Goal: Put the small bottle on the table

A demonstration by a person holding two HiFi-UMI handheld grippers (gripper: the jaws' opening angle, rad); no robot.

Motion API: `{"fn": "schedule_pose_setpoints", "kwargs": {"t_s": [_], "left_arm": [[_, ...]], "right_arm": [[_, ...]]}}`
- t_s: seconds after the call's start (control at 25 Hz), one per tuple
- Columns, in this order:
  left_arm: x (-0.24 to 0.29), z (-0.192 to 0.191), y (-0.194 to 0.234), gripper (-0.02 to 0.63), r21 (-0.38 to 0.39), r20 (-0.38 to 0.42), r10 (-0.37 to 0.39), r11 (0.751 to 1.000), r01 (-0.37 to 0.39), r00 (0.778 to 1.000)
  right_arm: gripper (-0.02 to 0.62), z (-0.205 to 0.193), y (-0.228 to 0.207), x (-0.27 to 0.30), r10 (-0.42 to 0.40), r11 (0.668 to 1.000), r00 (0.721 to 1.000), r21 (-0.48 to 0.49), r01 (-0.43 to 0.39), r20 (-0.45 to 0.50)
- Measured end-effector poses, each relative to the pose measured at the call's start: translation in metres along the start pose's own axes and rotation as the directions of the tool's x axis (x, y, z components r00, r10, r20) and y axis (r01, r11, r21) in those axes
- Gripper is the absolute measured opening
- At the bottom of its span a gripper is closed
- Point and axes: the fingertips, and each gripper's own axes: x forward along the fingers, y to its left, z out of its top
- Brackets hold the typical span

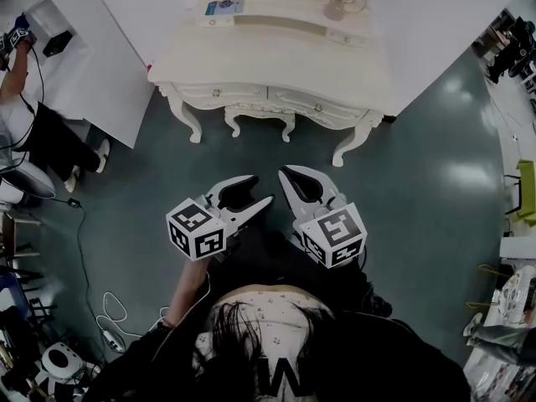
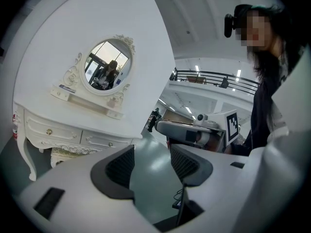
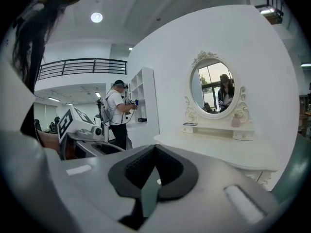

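A white dressing table (image 1: pixel 276 57) with an oval mirror stands ahead of me. On its raised back shelf sits a small pinkish bottle (image 1: pixel 339 7), also visible beside the mirror in the right gripper view (image 3: pixel 236 120). Both grippers hover over the floor, short of the table. My left gripper (image 1: pixel 261 189) is open, with only floor showing between its dark pads (image 2: pixel 121 166). Nothing is between the pads of my right gripper (image 1: pixel 286 174), which meet tip to tip (image 3: pixel 154 161). The left gripper view shows the table (image 2: pixel 73 115) and mirror at left.
A second person (image 1: pixel 25 115) stands at the far left beside a white shelf unit, also seen in the right gripper view (image 3: pixel 116 110). Cables (image 1: pixel 109 316) lie on the floor at lower left. Clutter lines the right edge (image 1: pixel 511 291). White wall panels flank the table.
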Motion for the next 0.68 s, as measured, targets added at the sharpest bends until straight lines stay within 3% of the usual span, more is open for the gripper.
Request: {"fn": "schedule_pose_setpoints", "kwargs": {"t_s": [0.68], "left_arm": [[0.01, 0.004, -0.004, 0.235, 0.018, -0.008, -0.01, 1.0, 0.01, 1.0]], "right_arm": [[0.009, 0.002, -0.01, -0.004, -0.008, 1.0, 1.0, 0.004, 0.008, 0.003]]}}
